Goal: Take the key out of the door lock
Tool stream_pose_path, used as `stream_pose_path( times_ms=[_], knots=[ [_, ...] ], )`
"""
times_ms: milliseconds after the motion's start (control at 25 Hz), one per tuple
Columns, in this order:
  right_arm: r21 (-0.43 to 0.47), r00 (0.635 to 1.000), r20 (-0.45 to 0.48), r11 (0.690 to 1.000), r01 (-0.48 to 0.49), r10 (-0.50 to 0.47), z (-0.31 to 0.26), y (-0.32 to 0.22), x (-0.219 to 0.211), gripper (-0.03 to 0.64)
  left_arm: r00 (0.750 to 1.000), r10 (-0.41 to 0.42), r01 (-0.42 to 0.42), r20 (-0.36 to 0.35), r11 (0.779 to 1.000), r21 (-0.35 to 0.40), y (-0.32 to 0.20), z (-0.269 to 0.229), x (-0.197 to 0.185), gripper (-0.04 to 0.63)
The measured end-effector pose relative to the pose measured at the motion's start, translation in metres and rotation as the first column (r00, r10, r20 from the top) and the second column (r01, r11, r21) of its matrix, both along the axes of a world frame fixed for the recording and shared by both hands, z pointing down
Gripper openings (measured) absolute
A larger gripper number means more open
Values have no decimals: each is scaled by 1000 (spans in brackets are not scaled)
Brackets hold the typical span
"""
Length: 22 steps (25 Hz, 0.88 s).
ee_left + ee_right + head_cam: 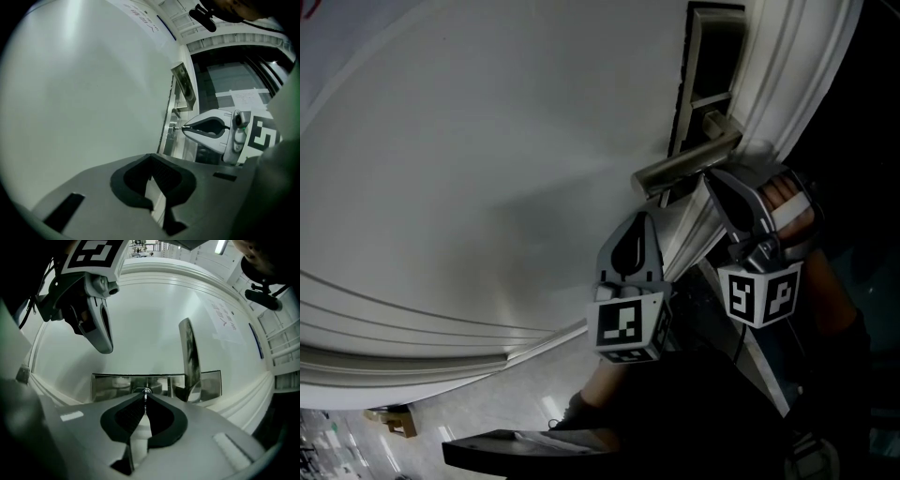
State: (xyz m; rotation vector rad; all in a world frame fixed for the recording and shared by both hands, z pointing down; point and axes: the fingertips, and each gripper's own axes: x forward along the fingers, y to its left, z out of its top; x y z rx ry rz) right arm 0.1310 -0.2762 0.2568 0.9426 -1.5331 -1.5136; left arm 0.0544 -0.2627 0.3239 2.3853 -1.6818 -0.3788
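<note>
The key [145, 393] sticks out of the lock cylinder in the metal lock plate [110, 385] on the white door [487, 169]. My right gripper [145, 395] is shut on the key, its tips right at the cylinder. From the left gripper view the right gripper [183, 126] pinches the small key [176, 126] at the plate. In the head view the right gripper [706, 180] sits just under the lever handle [684, 161], and the key is hidden. My left gripper [642, 219] hovers left of it, off the door, shut with nothing in it [151, 157].
The lever handle [190, 359] juts out just right of the key. The door's raised moulding [441, 328] curves below. A paper notice [225, 319] is stuck on the door. Tiled floor [487, 422] and a small brown object [394, 420] lie below.
</note>
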Motion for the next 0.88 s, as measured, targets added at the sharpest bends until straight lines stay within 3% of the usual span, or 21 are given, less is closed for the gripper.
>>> stream_pose_path(
  times_ms=[880],
  knots=[
    [7,1000,-2,1000,-2,2,1,-1,1,12,1000,-4,4,4,1000,-7,-1,4,-2,0]
  ],
)
